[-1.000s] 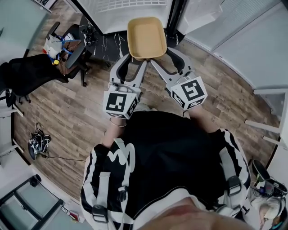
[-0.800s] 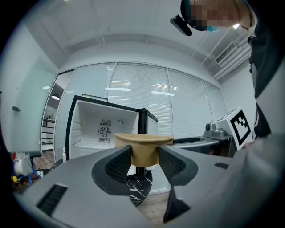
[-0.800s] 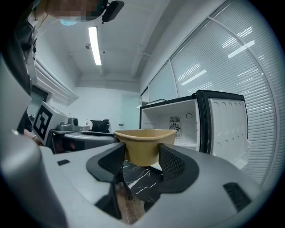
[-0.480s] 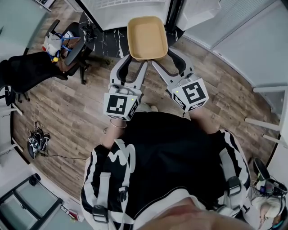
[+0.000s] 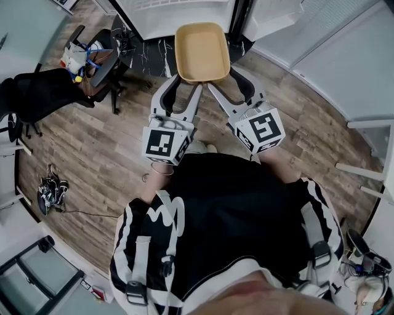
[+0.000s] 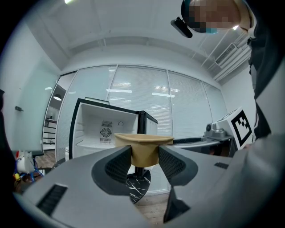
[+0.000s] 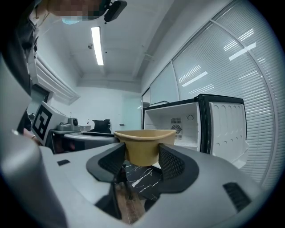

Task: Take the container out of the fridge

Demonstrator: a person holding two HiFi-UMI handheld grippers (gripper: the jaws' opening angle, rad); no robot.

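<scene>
A tan, empty rectangular container (image 5: 202, 51) hangs in the air in front of the open fridge (image 5: 172, 13). Both grippers hold it by its near end. My left gripper (image 5: 187, 80) is shut on the container's near left corner, and the container (image 6: 143, 148) sits between the jaws in the left gripper view. On the near right corner my right gripper (image 5: 217, 80) is shut too, with the container (image 7: 143, 145) between its jaws. The fridge (image 6: 107, 131) stands behind with its door open and white inside bare; the same fridge (image 7: 191, 124) shows in the right gripper view.
A black marble-patterned slab (image 5: 144, 58) lies under the fridge on the wood floor (image 5: 98, 154). A black office chair (image 5: 46, 95) and a stool with clutter (image 5: 92, 58) stand at the left. White cabinets (image 5: 332, 55) line the right. A desk (image 7: 84, 133) stands beyond.
The container and both grippers have barely shifted, a touch to the right and away from me. Nothing was let go.
</scene>
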